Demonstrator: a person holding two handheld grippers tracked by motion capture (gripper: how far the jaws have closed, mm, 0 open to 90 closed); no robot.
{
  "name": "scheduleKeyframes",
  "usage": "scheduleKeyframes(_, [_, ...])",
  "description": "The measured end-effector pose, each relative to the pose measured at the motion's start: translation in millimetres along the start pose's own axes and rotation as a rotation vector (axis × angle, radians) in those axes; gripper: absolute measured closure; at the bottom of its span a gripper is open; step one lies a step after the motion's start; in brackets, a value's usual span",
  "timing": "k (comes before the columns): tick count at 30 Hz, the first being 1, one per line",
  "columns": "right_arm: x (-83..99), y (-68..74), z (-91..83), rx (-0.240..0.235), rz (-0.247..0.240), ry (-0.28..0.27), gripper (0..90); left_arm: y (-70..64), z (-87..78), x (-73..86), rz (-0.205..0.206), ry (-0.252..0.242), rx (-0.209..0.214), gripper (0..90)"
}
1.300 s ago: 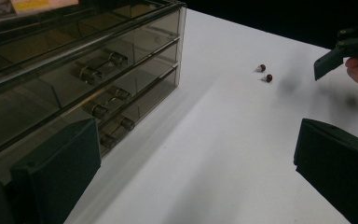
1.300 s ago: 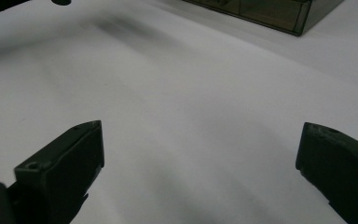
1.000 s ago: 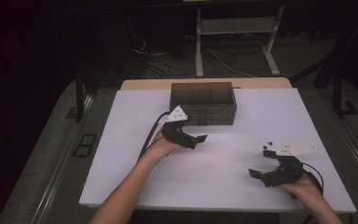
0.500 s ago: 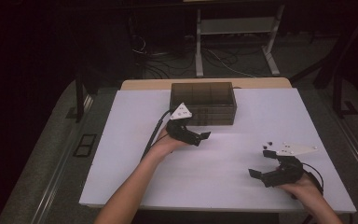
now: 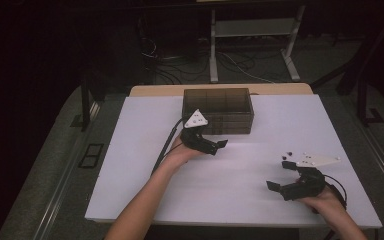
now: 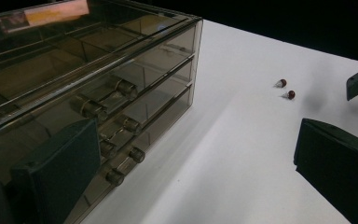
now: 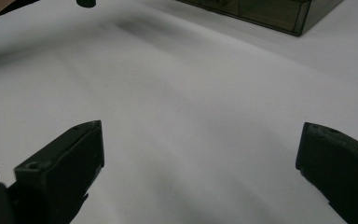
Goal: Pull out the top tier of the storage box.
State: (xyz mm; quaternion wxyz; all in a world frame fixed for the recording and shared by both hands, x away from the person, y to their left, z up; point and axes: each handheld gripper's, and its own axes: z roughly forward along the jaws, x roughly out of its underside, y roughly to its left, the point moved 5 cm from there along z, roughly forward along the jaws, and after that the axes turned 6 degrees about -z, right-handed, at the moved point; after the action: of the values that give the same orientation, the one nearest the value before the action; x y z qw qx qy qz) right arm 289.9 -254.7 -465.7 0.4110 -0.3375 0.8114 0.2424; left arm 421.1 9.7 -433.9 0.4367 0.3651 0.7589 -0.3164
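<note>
Drawer cabinet [image 5: 218,111] of smoked plastic stands at the far middle of the white table [image 5: 130,165]. Left gripper [image 5: 215,146] hovers just near of its front, jaws spread wide, holding nothing. Right gripper [image 5: 280,182] sits near right, jaws wide, empty. Two small red beads [image 6: 285,88] lie beside it.

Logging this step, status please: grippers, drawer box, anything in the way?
Left gripper open at the drawer box front, touching nothing. Right gripper open, empty, low over the table. Two small beads lie apart, path unobstructed.
</note>
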Motion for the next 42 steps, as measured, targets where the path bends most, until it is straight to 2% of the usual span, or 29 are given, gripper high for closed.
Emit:
scheduleKeyframes(6, [0.8,1.2,0.3,0.000,-0.007,-0.006,0.5,0.7,-0.5,-1.1,0.014,-0.009,-0.015,0.0])
scheduleKeyframes(23, [3.7,1.7,4.4,0.011,-0.014,0.009,0.5,-2.8,0.7,-2.0,0.097,-0.012,-0.069,0.0])
scheduleKeyframes(28, [4.0,1.7,4.7,0.013,-0.015,0.011,0.5,-3.9,1.0,-1.4,0.112,-0.003,-0.077,0.0])
scheduleKeyframes(37, [4.2,1.9,4.8,0.015,-0.017,0.012,0.5,-4.8,2.3,0.8,0.161,0.012,-0.104,0.0])
scheduleKeyframes(39, [4.2,2.0,4.7,0.014,-0.017,0.011,0.5,-4.9,2.0,1.3,0.185,0.024,-0.115,0.0])
scheduleKeyframes(42, [4.1,2.1,4.5,0.014,-0.017,0.010,0.5,-5.3,2.3,1.4,0.192,0.022,-0.118,0.0])
